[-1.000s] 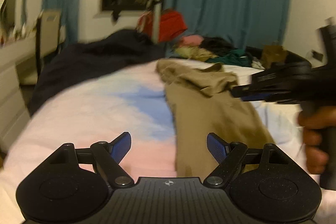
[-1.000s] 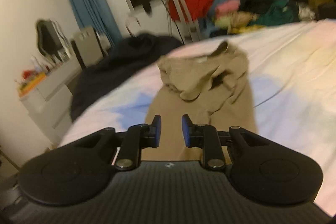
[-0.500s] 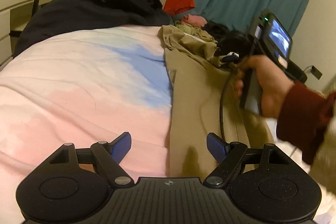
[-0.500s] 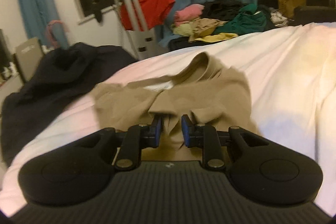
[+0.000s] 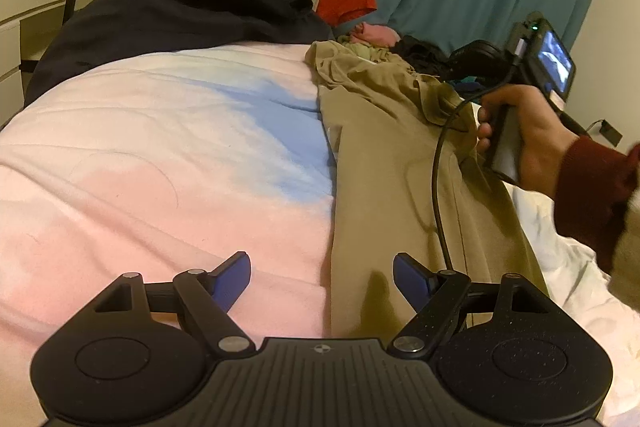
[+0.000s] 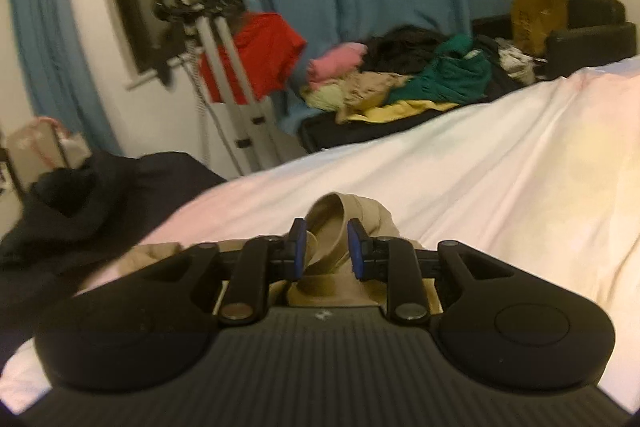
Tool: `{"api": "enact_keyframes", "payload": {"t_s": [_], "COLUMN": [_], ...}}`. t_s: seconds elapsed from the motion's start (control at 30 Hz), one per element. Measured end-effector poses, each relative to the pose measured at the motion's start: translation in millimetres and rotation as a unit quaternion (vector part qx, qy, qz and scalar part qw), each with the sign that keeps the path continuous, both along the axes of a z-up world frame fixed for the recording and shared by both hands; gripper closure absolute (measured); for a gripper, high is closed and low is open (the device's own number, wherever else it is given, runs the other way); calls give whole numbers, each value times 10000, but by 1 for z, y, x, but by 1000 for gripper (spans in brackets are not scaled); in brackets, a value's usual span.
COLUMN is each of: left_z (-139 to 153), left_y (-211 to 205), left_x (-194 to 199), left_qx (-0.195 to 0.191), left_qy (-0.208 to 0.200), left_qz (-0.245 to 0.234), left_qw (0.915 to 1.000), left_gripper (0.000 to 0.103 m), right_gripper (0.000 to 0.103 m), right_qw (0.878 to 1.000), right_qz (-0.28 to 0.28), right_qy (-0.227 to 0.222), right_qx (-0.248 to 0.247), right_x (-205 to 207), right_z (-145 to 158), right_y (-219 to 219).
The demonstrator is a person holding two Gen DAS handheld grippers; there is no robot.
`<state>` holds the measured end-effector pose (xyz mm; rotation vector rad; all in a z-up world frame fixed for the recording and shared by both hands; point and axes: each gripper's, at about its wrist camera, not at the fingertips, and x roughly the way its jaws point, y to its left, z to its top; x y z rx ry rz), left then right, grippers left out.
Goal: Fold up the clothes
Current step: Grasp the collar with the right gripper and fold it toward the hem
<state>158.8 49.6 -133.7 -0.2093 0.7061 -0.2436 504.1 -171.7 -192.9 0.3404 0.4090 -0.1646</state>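
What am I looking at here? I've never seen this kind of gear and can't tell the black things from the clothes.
No robot: a person holds a hand-held gripper in each hand, each with a camera looking along its two fingers. The left camera shows the left gripper open over a tan garment on the bed cover, and the right hand. The right camera shows the right gripper, jaws just opening around the garment's bunched end, not pinching it. Nothing is held.
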Motion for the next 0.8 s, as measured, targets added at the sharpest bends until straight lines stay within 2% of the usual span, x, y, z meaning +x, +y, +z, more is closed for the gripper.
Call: {"api": "enact_keyframes", "payload": {"t_s": [0.03, 0.07, 0.1, 0.2, 0.33, 0.37, 0.4, 0.43, 0.47, 0.5, 0.6, 0.7, 0.8], "left_z": [0, 1, 1, 1, 1, 0, -1, -1, -1, -1, -1, -1, -3], "left_y": [-1, -1, -2, -4, -5, -5, -5, -5, -5, -5, -6, -7, -10], "left_x": [1, 1, 0, 0, -1, -1, 0, 0, 0, 0, -1, -5, -3], "left_qx": [10, 10, 9, 32, 85, 92, 99, 106, 115, 131, 179, 155, 229], "left_qy": [-12, -23, -34, -66, -79, -75, -71, -73, -77, -87, -106, -217, -178], "left_qz": [-10, -21, -33, -45, -51, -57, -63, -69, -77, -94, -148, -220, -225], "left_qw": [10000, 10000, 10000, 10000, 9999, 9999, 9999, 9999, 9999, 9998, 9997, 9994, 9993], "left_gripper": [23, 23, 23, 23, 23, 23, 23, 23, 23, 23, 23, 23, 23], "right_gripper": [58, 30, 10, 13, 14, 22, 39, 49, 77, 92, 92, 92, 90], "right_qw": [9999, 9996, 9990, 9971, 9907, 9880, 9849, 9814, 9786, 9759, 9781, 9865, 9906], "right_qz": [114, 239, 366, 747, 966, 1007, 1048, 1078, 1065, 1041, 735, 339, 206], "right_qy": [-22, -36, -53, 80, 550, 566, 604, 705, 778, 840, 610, 531, 312], "right_qx": [47, 136, 235, 104, -786, -1023, -1235, -1424, -1578, -1723, -1850, -1512, -1312], "right_x": [-4, -6, -9, -10, 4, 5, 6, 10, 13, 16, 19, 26, 20], "right_z": [1, 1, 1, 1, -6, -9, -12, -15, -17, -19, -19, -21, -21], "right_y": [-3, -4, -5, 1, 25, 30, 34, 38, 38, 38, 32, 14, 7]}}
